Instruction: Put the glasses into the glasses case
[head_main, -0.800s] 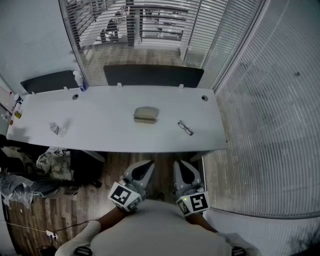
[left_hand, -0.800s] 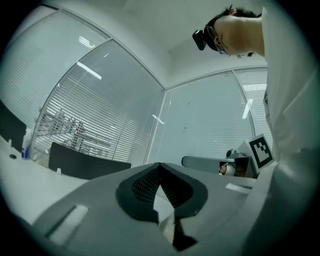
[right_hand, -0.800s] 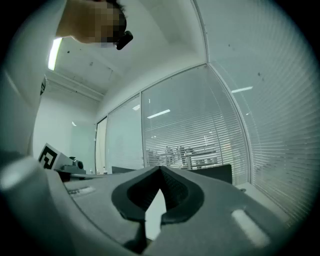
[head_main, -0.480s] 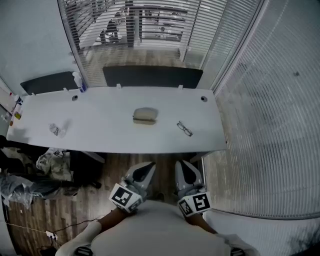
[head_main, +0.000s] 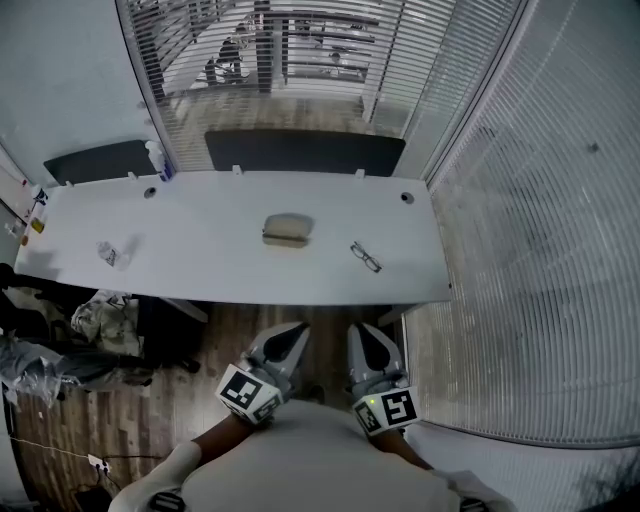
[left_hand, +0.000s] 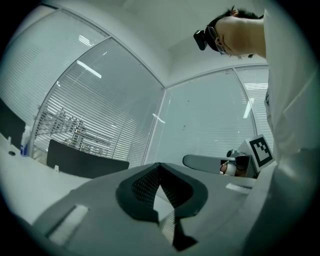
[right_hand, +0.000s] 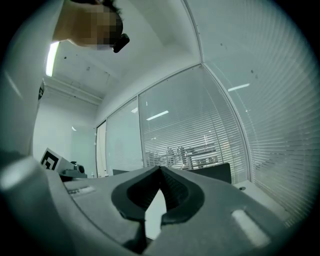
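Your head view is evenly lit in a cool, flat tone. It is brightest through the blinds (head_main: 310, 50), and shadows on the white table (head_main: 200, 215) are faint. Straight lines bow toward its edges. Both gripper views sit inside dark round vignettes, a ceiling strip light (right_hand: 51, 57) glares, and the nearest surfaces look soft.

L gripper (head_main: 293, 332) & R gripper (head_main: 362, 331) side by side, level; fingers (right_hand: 175, 192) together, empty.

We are logging: white desk (head_main: 200, 275); glasses case (head_main: 286, 229) lying mid-desk; glasses (head_main: 366, 257) lying right of it, apart; left gripper (head_main: 289, 333) and right gripper (head_main: 362, 336) hovering off-desk.
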